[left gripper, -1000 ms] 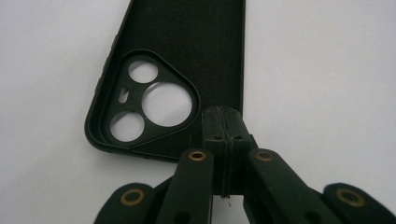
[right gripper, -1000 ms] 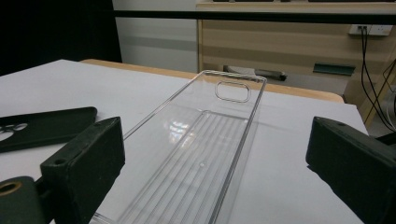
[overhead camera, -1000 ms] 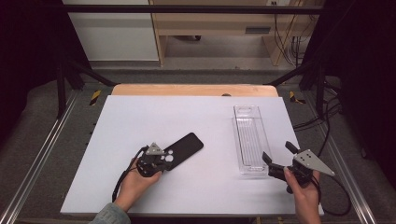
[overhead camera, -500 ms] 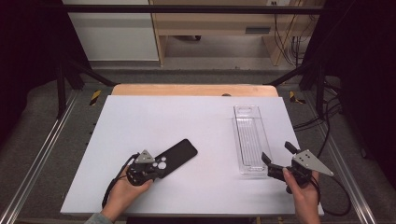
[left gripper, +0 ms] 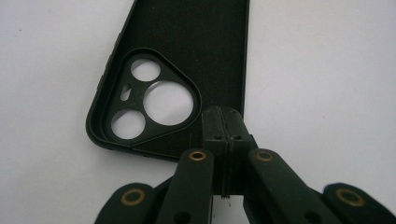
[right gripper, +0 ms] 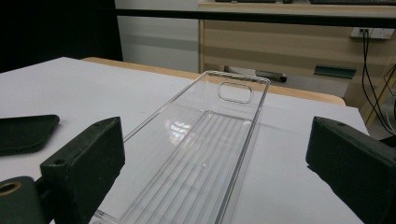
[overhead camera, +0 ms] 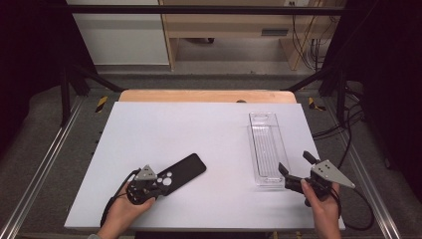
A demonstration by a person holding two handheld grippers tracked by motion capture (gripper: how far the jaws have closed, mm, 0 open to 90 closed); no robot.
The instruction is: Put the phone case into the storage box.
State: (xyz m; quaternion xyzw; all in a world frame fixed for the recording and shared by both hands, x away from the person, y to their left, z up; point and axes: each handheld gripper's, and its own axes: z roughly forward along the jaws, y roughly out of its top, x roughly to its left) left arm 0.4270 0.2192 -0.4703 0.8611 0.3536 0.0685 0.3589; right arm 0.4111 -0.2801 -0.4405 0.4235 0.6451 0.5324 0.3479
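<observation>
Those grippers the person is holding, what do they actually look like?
Each is a black handheld tool with two chunky black jaws on linked bars joined by brass-coloured rivets. The left gripper and right gripper each carry a grey three-cornered plate on top, and a black cable trails back from each.

phone case | far end cut off by top edge | left gripper view

Matt black phone case, perhaps rubbery, glossy clear plastic tray
</observation>
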